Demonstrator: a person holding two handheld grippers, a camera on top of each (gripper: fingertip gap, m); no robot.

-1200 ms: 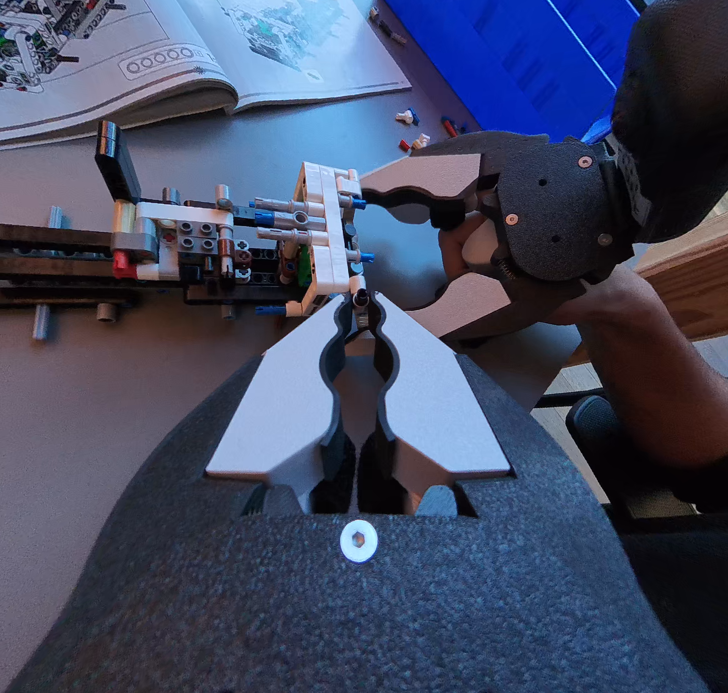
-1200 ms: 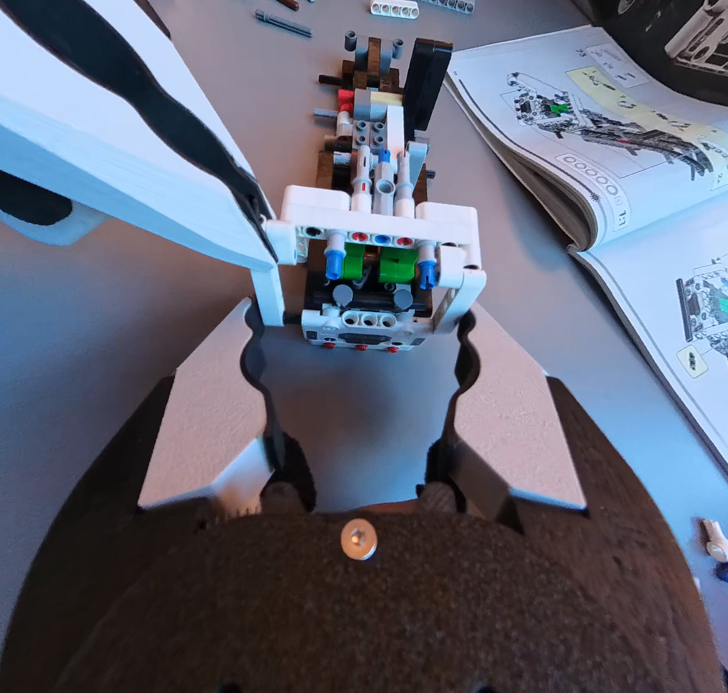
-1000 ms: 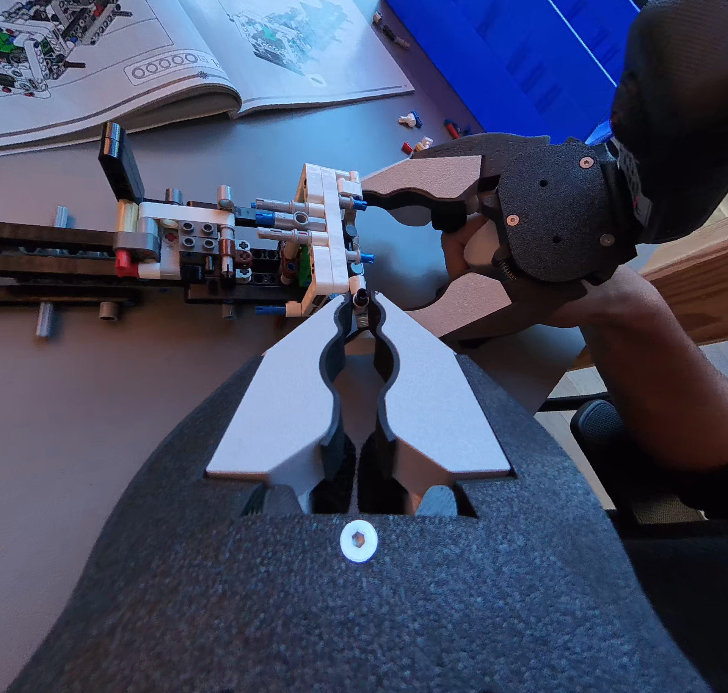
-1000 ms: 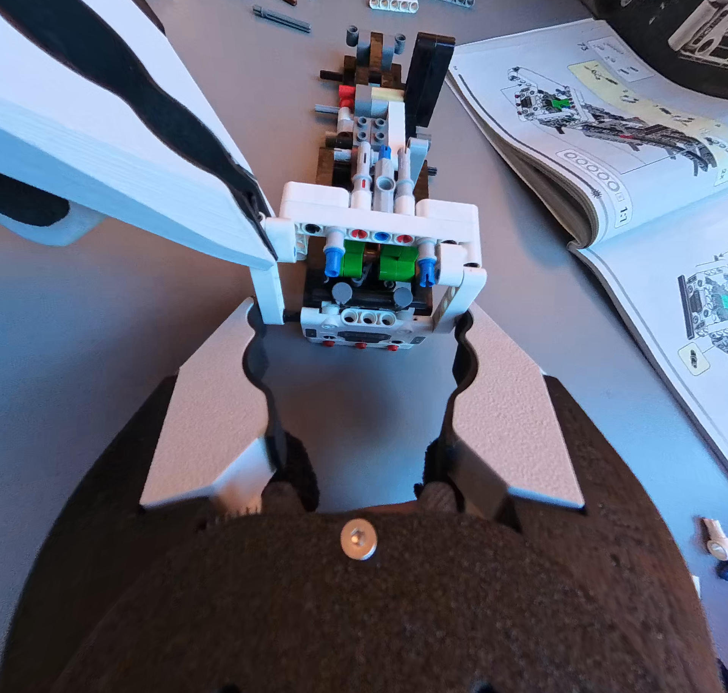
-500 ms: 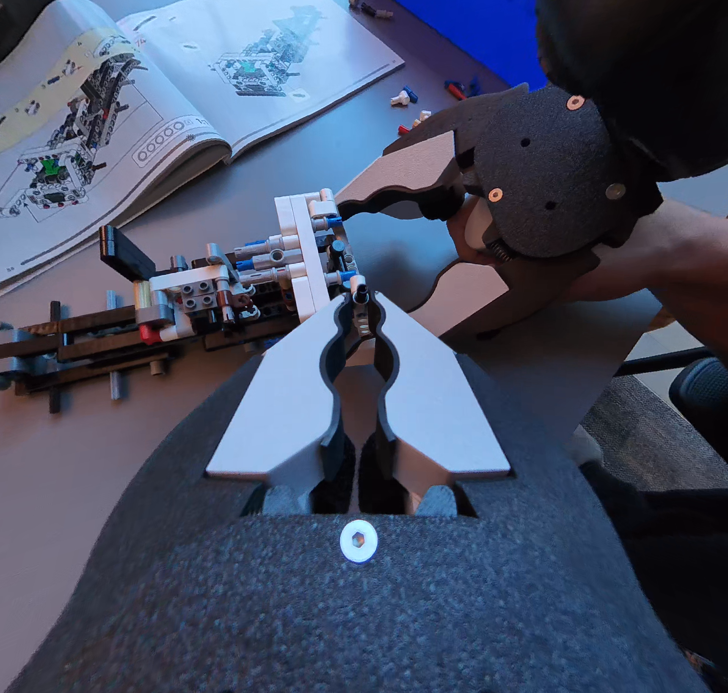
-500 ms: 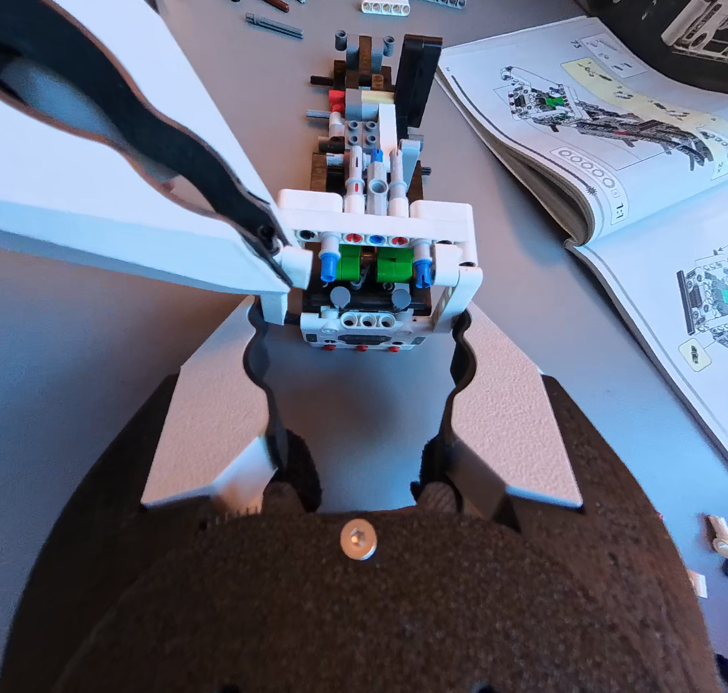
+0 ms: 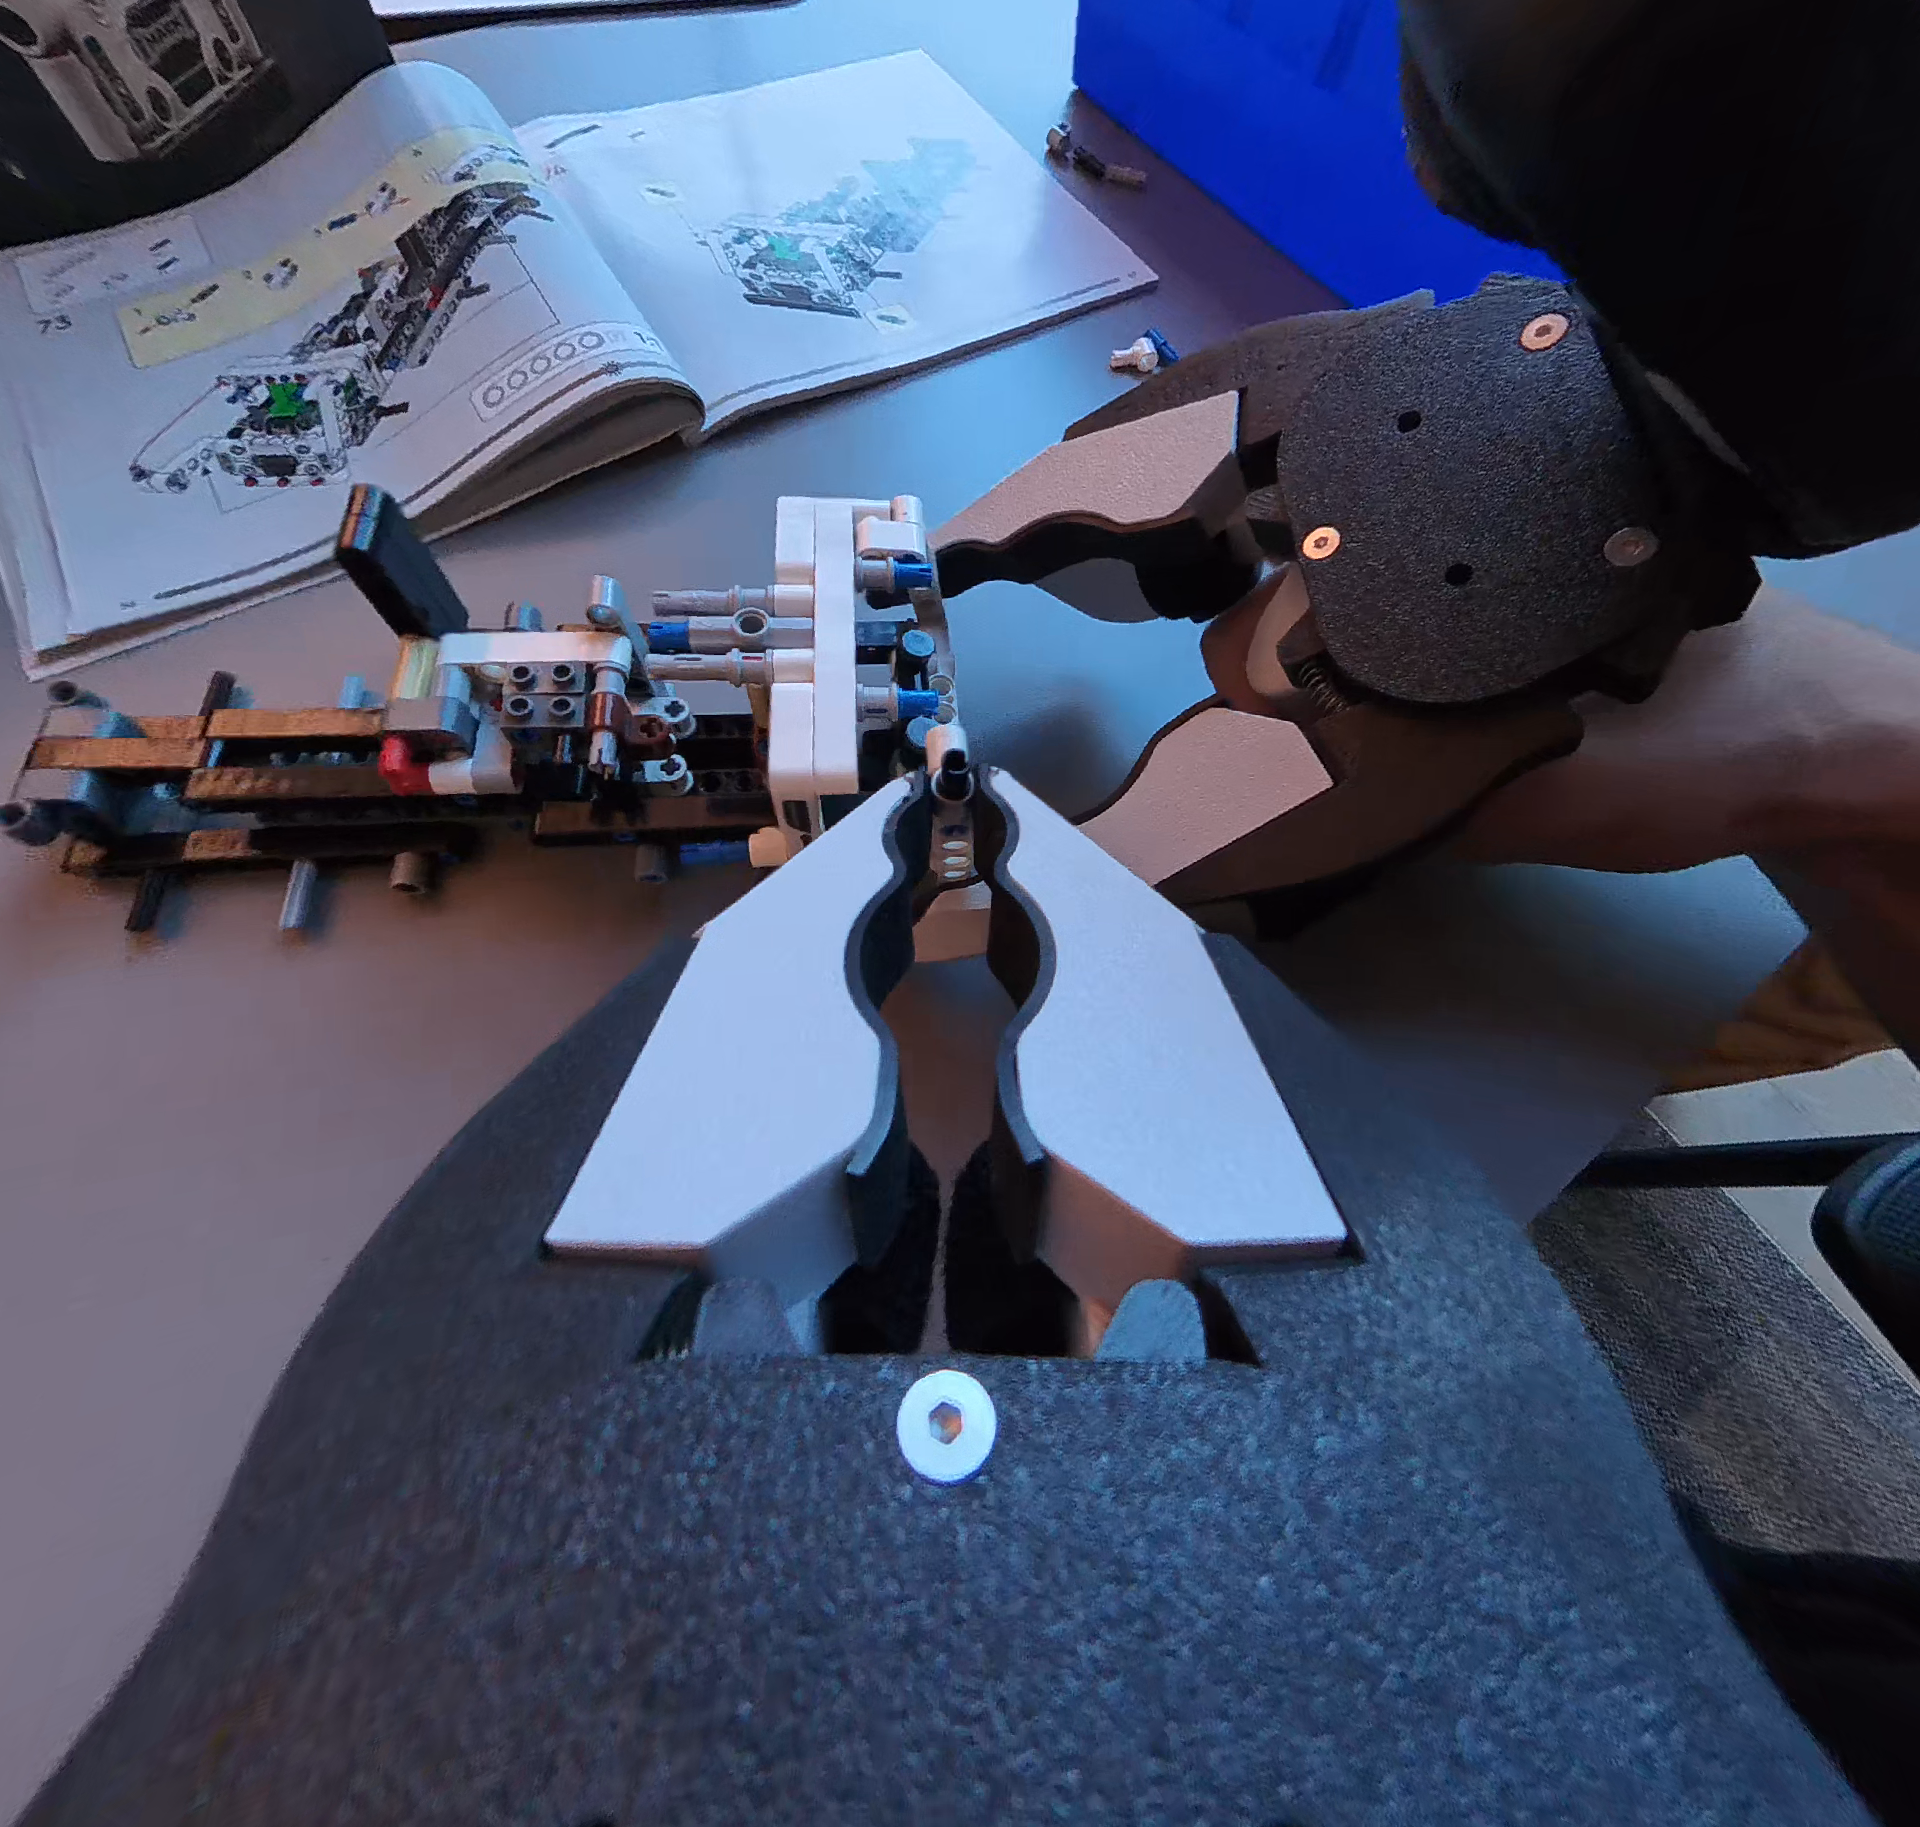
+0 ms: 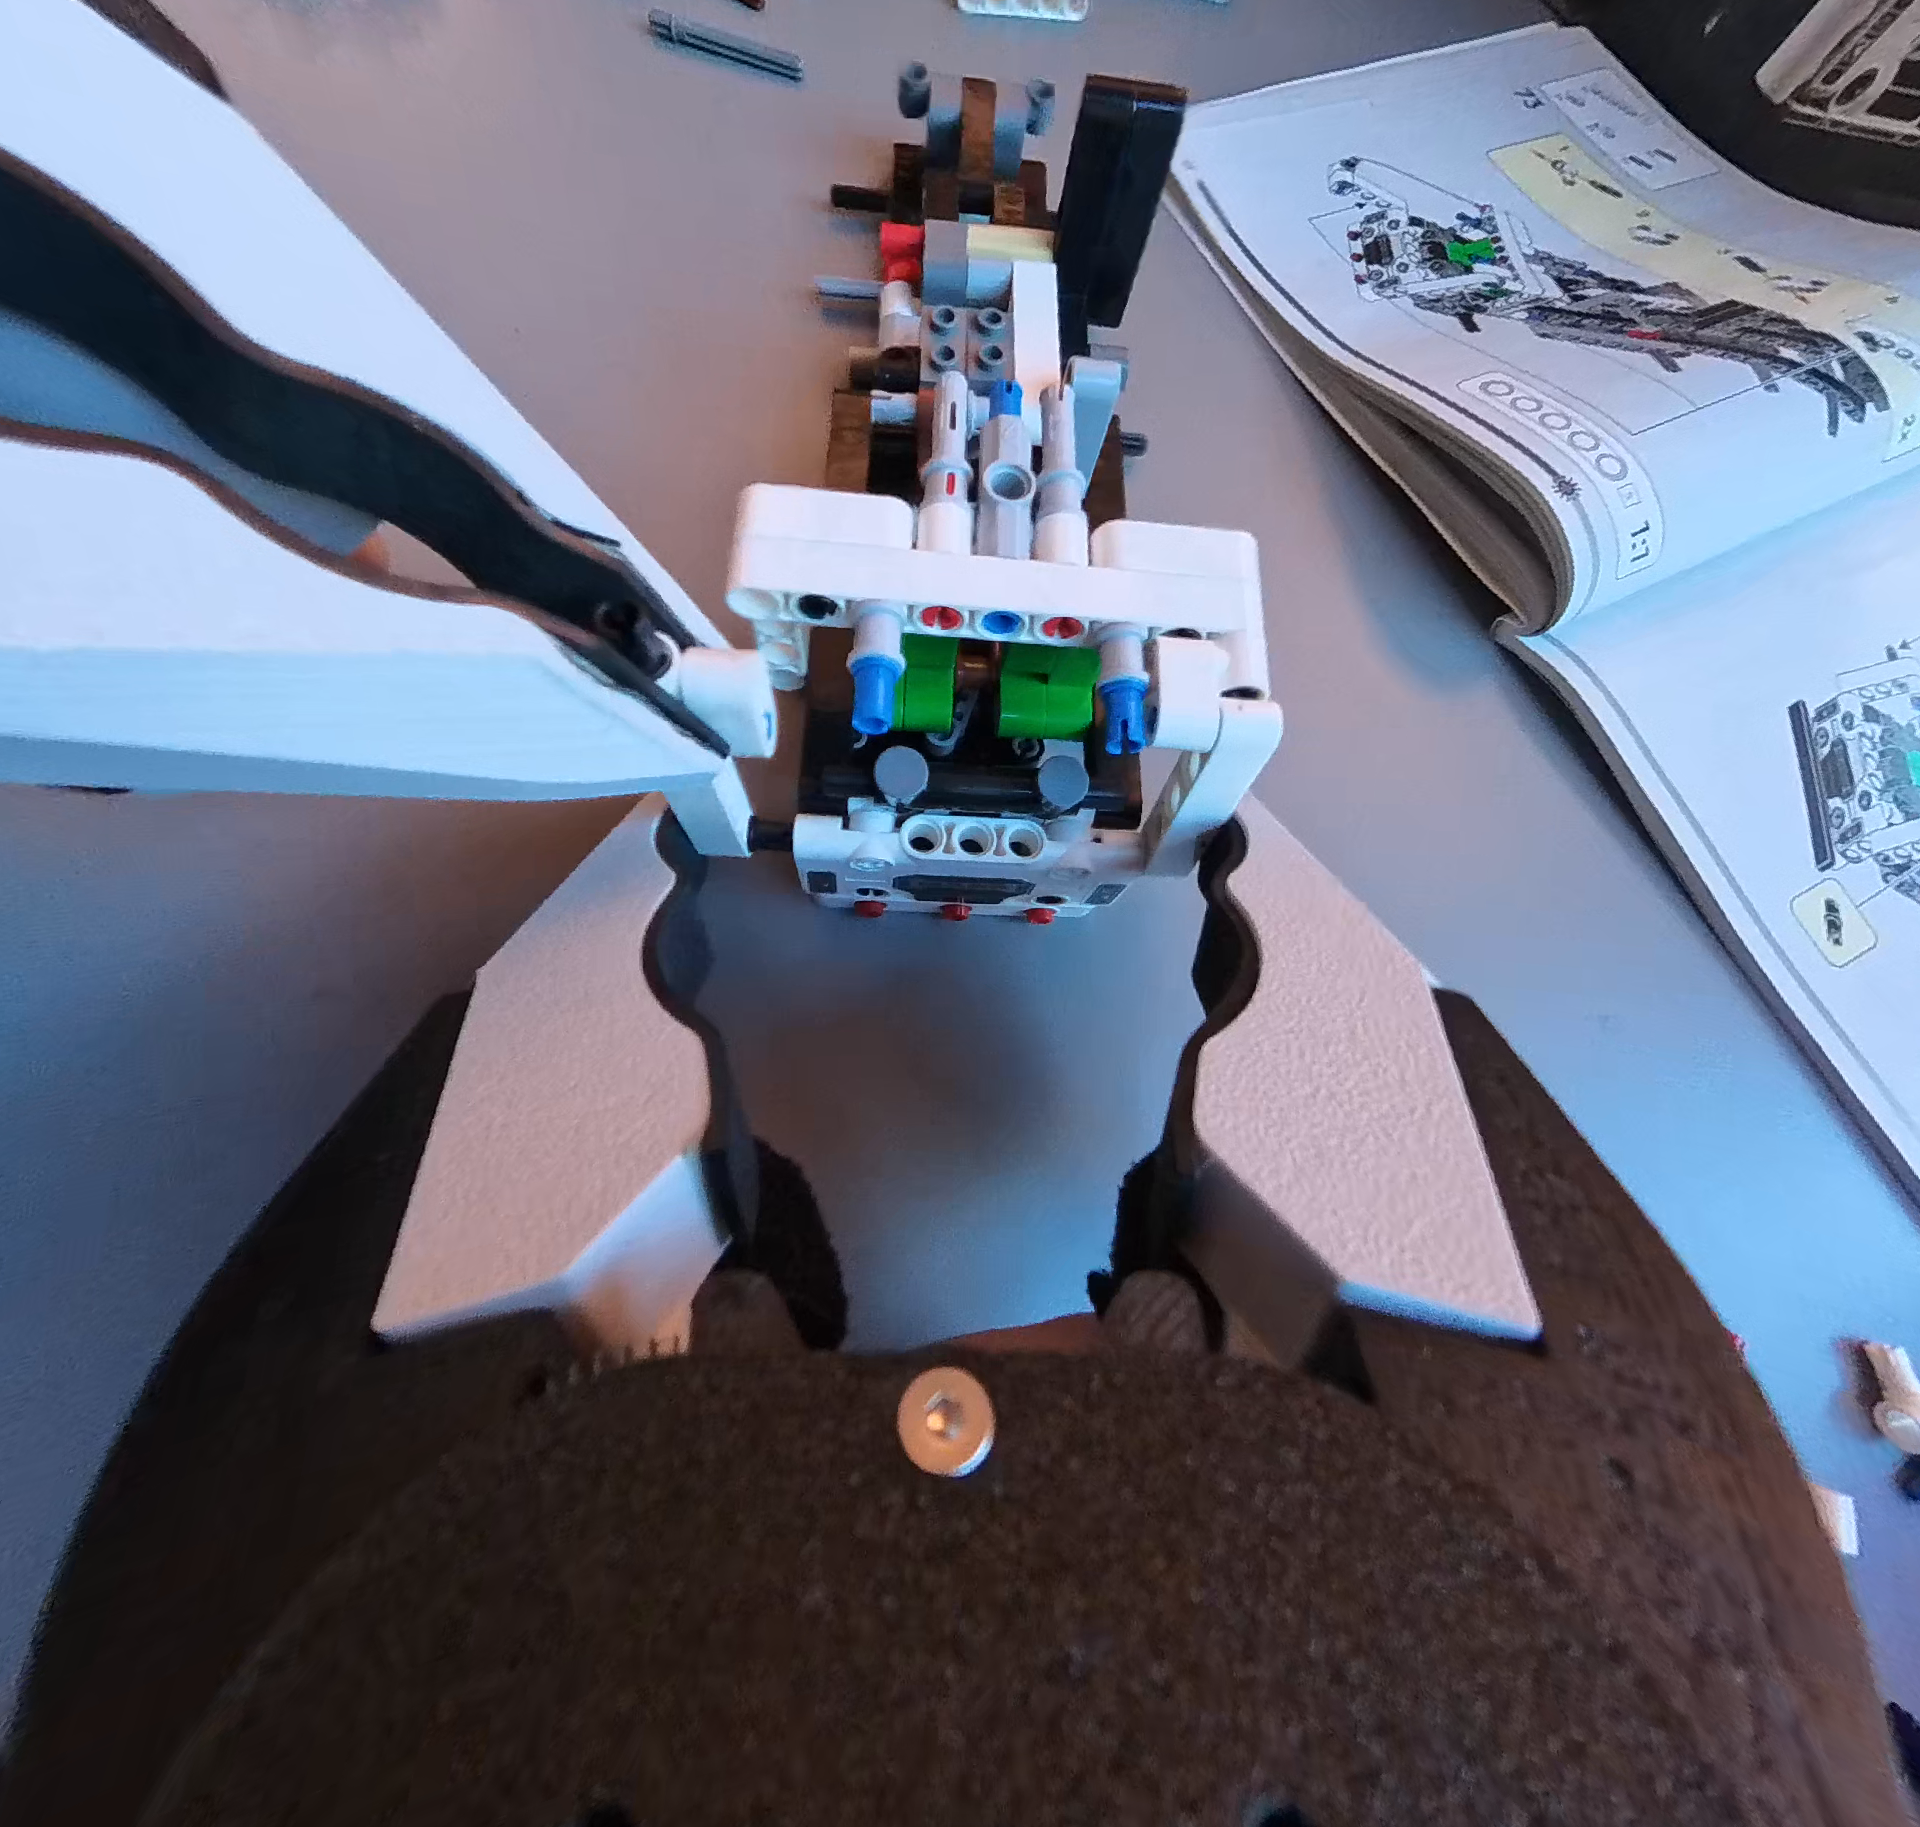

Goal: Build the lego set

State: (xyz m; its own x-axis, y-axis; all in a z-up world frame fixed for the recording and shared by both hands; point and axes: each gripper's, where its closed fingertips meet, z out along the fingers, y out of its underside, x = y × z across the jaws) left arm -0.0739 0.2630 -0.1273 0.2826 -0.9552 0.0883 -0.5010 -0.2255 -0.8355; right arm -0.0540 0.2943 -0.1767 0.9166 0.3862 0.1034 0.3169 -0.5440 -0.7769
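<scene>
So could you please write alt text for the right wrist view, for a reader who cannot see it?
The right gripper, jaws wide open, straddles the white front end of a long lego model on a grey table. The left gripper pinches a small white piece at the model's left corner. An open instruction booklet lies to the right.

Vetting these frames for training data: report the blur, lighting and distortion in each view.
Left wrist view: wide-angle bending at the edges, warm orange light on the grey table, the partly built lego model sharp. Right wrist view: cooler bluish cast, open instruction booklet slightly soft, the left gripper overexposed white.
</scene>
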